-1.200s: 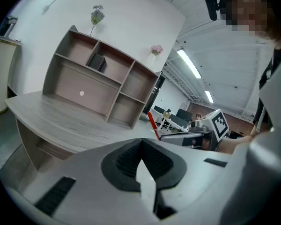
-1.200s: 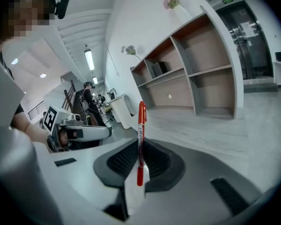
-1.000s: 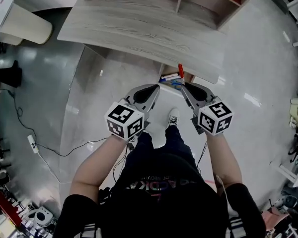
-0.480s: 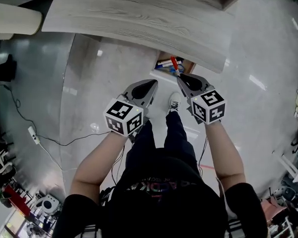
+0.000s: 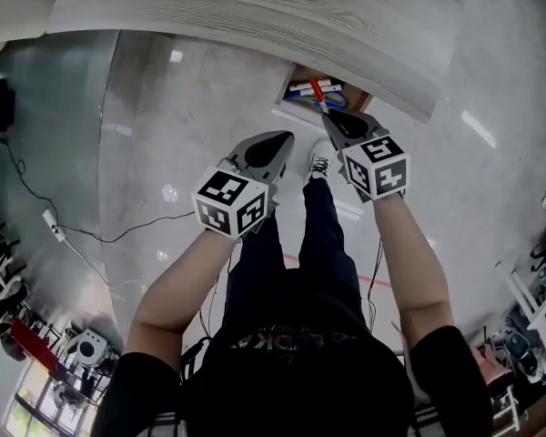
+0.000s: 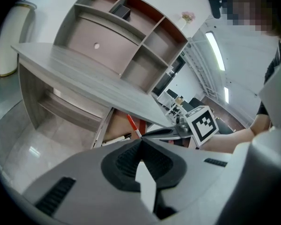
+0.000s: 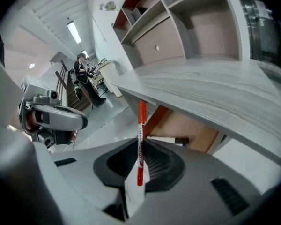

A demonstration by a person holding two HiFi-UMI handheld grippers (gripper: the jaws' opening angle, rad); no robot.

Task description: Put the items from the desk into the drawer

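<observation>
My right gripper [image 5: 328, 116] is shut on a red marker [image 7: 141, 139], which sticks out ahead of the jaws toward the open drawer [image 5: 302, 78] under the desk [image 5: 255, 16]. In the head view the red marker [image 5: 318, 93] hangs over the drawer's front edge. Inside the drawer lie several pens, among them a white marker with a black cap [image 7: 167, 139] and blue pens [image 5: 306, 95]. My left gripper [image 5: 282, 140] is shut with nothing in it, hanging to the left of the drawer above the floor. The desk top shows bare wood.
A shelf unit [image 6: 126, 36] with open cubbies stands on the back of the desk. A white cylinder [image 5: 14, 12] stands on the floor at the desk's left end. A cable [image 5: 100, 253] runs over the glossy floor. The person's legs and shoe [image 5: 318, 164] are below the grippers.
The head view has shifted so the desk and drawer sit higher in frame. My right gripper has carried the red marker closer over the open drawer. The left gripper stayed shut beside it.
</observation>
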